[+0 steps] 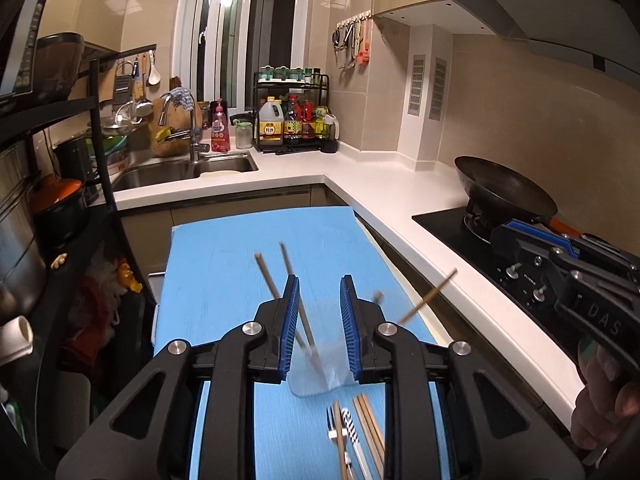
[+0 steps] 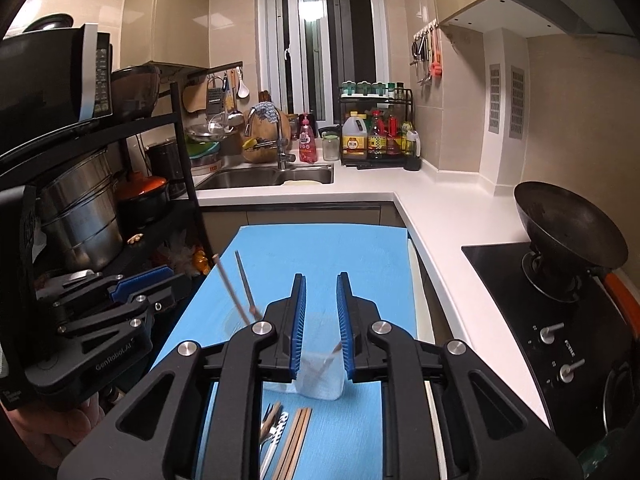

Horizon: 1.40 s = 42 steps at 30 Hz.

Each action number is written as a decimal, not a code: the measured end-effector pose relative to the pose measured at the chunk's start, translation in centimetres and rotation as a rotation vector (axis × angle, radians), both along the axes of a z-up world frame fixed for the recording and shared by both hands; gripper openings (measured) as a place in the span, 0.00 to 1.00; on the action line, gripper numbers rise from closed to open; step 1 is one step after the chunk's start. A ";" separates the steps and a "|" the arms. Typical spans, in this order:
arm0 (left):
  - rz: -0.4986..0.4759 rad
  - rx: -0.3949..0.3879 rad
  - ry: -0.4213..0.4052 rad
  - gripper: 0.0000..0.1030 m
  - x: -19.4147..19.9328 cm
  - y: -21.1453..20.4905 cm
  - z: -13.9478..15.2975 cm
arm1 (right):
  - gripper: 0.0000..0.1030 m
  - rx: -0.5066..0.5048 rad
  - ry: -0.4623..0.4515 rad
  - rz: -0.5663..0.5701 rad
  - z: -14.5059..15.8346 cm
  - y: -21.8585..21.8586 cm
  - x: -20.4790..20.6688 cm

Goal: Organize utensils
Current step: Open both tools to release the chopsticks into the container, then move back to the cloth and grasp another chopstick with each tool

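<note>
Kitchen counters wrap round a blue mat [image 1: 224,264] lying on a raised surface in the foreground; a sink [image 1: 188,170] and a bottle rack [image 1: 294,120] stand behind it, and a black wok [image 1: 504,190] sits on the hob at the right.

At the far left a dark shelf unit [image 2: 92,184] holds steel pots and an orange-lidded pot; most of its lower shelf is lost in shadow.

On the mat stands a clear glass [image 1: 320,368], blurred and hard to outline. In the left wrist view the left gripper [image 1: 320,320] has its blue pads set slightly apart on either side of the glass; whether they touch it cannot be told. Two chopsticks [image 1: 288,292] lean out of the glass to the left, their lower ends hidden behind the pad. A third chopstick [image 1: 428,296], smeared by motion, sticks out to the right.

The right gripper [image 2: 320,320] likewise stands a little spread, with a glass [image 2: 322,380] at its fingertips and one blurred stick inside it; contact is unclear.

Nearer the camera, loose utensils [image 2: 286,440] lie flat on the mat: a small fork, a striped-handled piece and a few chopsticks, all cut off by the frame's lower edge, so their exact count cannot be given.
</note>
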<state>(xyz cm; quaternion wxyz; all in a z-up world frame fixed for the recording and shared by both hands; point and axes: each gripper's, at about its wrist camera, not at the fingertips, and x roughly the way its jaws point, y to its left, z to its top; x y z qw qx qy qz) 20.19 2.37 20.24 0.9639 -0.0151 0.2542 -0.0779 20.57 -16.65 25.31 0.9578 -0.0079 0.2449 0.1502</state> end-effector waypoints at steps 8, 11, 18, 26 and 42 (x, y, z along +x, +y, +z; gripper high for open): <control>-0.006 0.003 -0.010 0.21 -6.3 -1.1 -5.1 | 0.16 0.006 0.011 -0.020 -4.5 -1.0 -5.5; -0.005 -0.001 0.002 0.21 -8.2 -1.4 -7.5 | 0.15 0.015 0.026 -0.025 -6.7 -1.5 -7.3; 0.065 -0.045 0.018 0.20 -12.2 -0.8 -13.5 | 0.10 0.062 0.030 -0.079 -12.9 -2.3 -12.1; 0.083 -0.030 0.103 0.20 -15.3 -1.1 -20.7 | 0.11 0.066 0.224 -0.044 -22.0 0.1 -13.9; 0.063 -0.013 0.162 0.20 -15.4 -1.9 -23.4 | 0.12 0.000 0.343 -0.005 -25.4 1.9 -13.2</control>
